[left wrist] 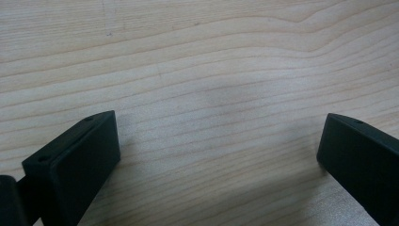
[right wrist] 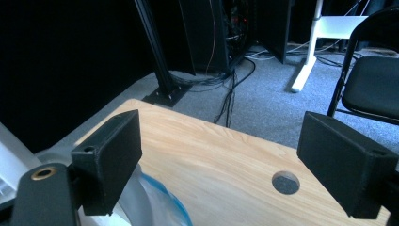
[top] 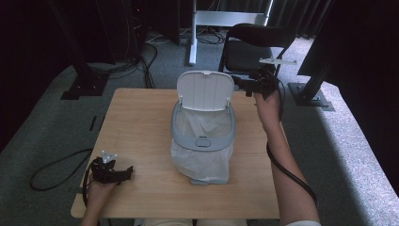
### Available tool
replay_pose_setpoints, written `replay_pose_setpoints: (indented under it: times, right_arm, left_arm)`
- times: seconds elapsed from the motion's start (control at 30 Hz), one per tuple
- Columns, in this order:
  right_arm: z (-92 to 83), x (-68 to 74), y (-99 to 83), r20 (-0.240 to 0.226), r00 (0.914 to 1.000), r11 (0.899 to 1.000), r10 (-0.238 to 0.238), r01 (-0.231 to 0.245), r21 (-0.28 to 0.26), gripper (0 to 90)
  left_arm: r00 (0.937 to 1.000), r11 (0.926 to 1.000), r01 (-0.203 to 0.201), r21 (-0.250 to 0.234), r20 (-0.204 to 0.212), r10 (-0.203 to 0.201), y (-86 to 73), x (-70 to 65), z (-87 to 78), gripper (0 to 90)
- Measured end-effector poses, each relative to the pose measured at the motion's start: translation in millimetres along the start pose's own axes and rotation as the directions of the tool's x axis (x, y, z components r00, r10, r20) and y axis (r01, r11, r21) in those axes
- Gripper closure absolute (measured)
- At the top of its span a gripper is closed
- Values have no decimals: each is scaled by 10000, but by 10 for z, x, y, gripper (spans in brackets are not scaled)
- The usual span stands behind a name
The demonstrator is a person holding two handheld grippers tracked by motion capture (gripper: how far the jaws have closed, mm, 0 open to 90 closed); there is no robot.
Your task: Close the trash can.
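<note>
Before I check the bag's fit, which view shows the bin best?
The high view: the whole bin with lid raised. The right gripper view catches an edge; the left gripper view shows tabletop.

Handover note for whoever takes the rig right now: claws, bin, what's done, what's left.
Left claw: open, holding nothing, resting low over the near-left of the table.
Right claw: open, holding nothing, raised at the far right beside the bin's lid.
Bin: mid-table, lid swung up, white bag liner inside, draped over its body under the grey rim ring.
Done: lid is open and the liner looks fitted.
Left: probably close the lid with the right claw, which is nearest; neither claw touches the bin.
</note>
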State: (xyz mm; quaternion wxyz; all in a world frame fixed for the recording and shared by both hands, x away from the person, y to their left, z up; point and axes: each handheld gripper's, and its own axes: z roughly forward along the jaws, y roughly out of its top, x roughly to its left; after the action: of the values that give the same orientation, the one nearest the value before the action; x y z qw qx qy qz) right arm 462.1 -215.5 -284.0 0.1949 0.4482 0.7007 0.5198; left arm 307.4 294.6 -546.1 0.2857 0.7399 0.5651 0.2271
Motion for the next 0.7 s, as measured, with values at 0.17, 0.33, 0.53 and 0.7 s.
replay_pose_setpoints:
  times: [0.17, 0.33, 0.53, 0.7]
  right_arm:
    - [-16, 118, 84, -309, 9995, 9999, 28, -33, -168, 142]
    - [-87, 144, 102, -853, 9959, 9988, 307, -339, -354, 142]
    - [-138, 236, 45, -1614, 9869, 9999, -52, 33, -119, 142]
    - [-214, 380, -67, -2020, 9783, 9985, -465, 396, -380, 137]
  left_arm:
    - [10000, 10000, -7, -4, -1, 7, 0, 0, 0, 0]
    - [10000, 10000, -9, -6, 0, 9, -1, 0, 0, 0]
    - [10000, 10000, -10, -7, -3, 10, -1, 0, 0, 0]
    - [10000, 10000, 3, -3, 1, -3, -5, -5, -5, 0]
